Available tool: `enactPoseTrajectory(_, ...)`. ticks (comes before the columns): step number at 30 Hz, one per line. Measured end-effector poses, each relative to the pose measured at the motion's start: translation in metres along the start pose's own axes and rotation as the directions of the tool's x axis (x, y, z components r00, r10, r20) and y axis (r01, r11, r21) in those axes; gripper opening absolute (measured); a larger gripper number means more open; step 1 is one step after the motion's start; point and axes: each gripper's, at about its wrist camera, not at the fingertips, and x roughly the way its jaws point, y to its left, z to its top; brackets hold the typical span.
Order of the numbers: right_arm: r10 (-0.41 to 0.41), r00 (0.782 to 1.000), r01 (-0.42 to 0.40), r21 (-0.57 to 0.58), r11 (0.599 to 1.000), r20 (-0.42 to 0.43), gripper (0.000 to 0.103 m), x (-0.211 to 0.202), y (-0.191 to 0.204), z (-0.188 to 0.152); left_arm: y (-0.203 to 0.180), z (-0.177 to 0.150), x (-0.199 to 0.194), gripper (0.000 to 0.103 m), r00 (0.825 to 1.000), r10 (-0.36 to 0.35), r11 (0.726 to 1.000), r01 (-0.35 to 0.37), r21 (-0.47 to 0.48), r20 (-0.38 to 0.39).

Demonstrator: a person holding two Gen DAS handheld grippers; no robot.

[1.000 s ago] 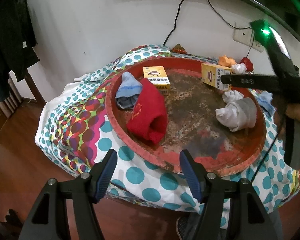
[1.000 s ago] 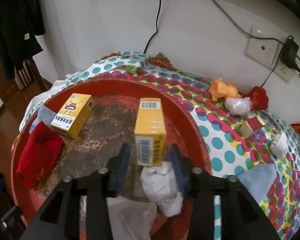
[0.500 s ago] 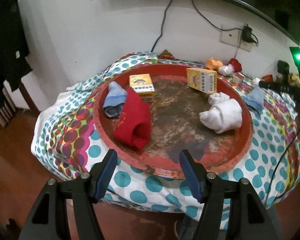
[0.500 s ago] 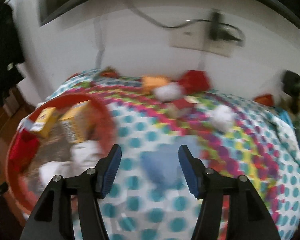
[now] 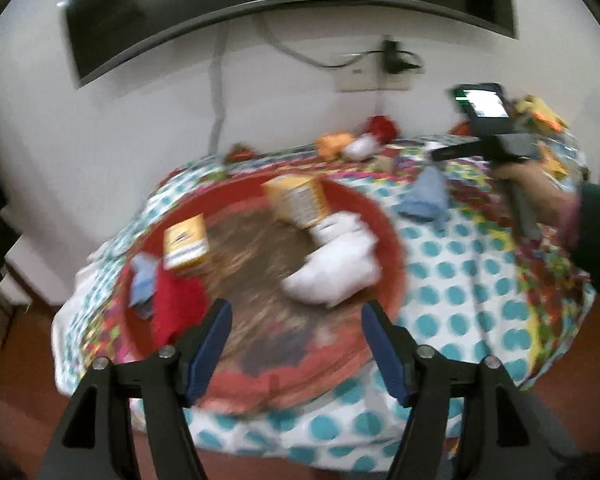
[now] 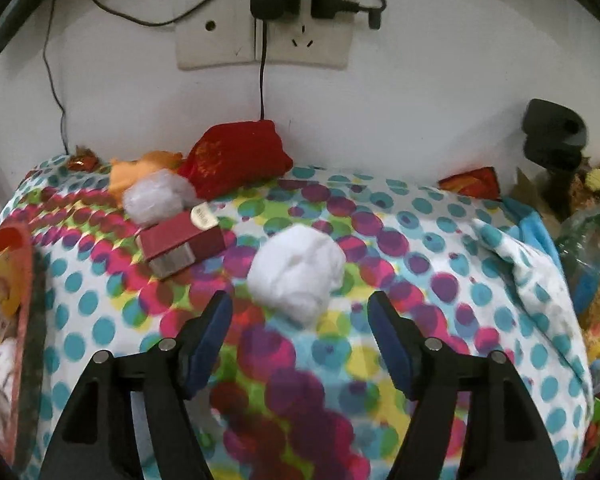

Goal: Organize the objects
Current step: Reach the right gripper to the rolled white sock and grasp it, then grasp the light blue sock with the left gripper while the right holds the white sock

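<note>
A round red tray (image 5: 384, 216) on the polka-dot cloth holds two yellow boxes (image 5: 298, 200) (image 5: 185, 242), a white sock bundle (image 5: 336, 268), a red cloth (image 5: 176, 304) and a blue sock (image 5: 142, 284). My left gripper (image 5: 296, 344) is open and empty above the tray's near edge. My right gripper (image 6: 300, 332) is open and empty, just short of a white sock ball (image 6: 298, 274) on the cloth. A red box (image 6: 180, 240), a clear-wrapped white ball (image 6: 158, 196), an orange toy (image 6: 140, 168) and a red pouch (image 6: 232, 156) lie beyond it.
A blue cloth (image 5: 424, 196) lies on the table right of the tray. The wall with a socket (image 6: 260, 40) and cables is close behind the table. Clutter and a black device (image 6: 554, 136) stand at the far right. The tray edge (image 6: 16, 236) shows at left.
The right gripper has swung right, away from the tray, and moved in over the cloth toward the white sock ball. The left gripper's view has tilted up and shifted right.
</note>
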Motion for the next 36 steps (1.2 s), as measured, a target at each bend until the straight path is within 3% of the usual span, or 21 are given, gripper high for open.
enactPoseTrajectory(6,0.008,1.0,-0.007,0.005,1.0,-0.018,0.07,0.027,0.003,0.007,-0.049,0.042,0.018,0.07,0.998,-0.052,0.993,0.048,0.107,0.029)
enactPoseTrajectory(9,0.05,0.998,-0.05,0.01,0.999,-0.045,0.053,0.033,-0.001,0.004,-0.075,0.058,0.035,0.07,0.997,-0.078,0.986,0.074,0.147,0.02)
enactPoseTrajectory(11,0.082,0.996,-0.081,0.016,0.997,-0.045,0.046,0.029,-0.006,0.0,-0.089,0.067,0.048,0.07,0.991,-0.13,0.981,0.129,0.142,0.001)
enactPoseTrajectory(17,0.112,0.993,-0.112,0.005,0.994,-0.04,0.044,0.0,-0.031,-0.024,-0.13,0.082,0.087,0.07,0.988,-0.156,0.971,0.156,0.183,-0.016)
enactPoseTrajectory(22,0.075,0.996,-0.076,-0.011,0.997,-0.051,0.044,-0.023,-0.058,-0.053,-0.142,0.098,0.125,0.07,0.974,-0.22,0.966,0.226,0.129,-0.055)
enactPoseTrajectory(26,0.077,0.996,-0.078,-0.012,0.997,-0.053,0.044,-0.035,-0.073,-0.074,-0.148,0.111,0.156,0.07,0.969,-0.233,0.965,0.241,0.1,-0.085)
enactPoseTrajectory(31,0.109,0.992,-0.108,0.019,0.994,-0.063,0.044,-0.034,-0.078,-0.075,-0.156,0.124,0.187,0.07,0.985,-0.142,0.978,0.156,0.142,-0.1)
enactPoseTrajectory(36,0.106,0.992,-0.105,0.014,0.994,-0.064,0.044,-0.033,-0.076,-0.075,-0.148,0.13,0.209,0.07,0.973,-0.168,0.983,0.178,0.051,-0.158)
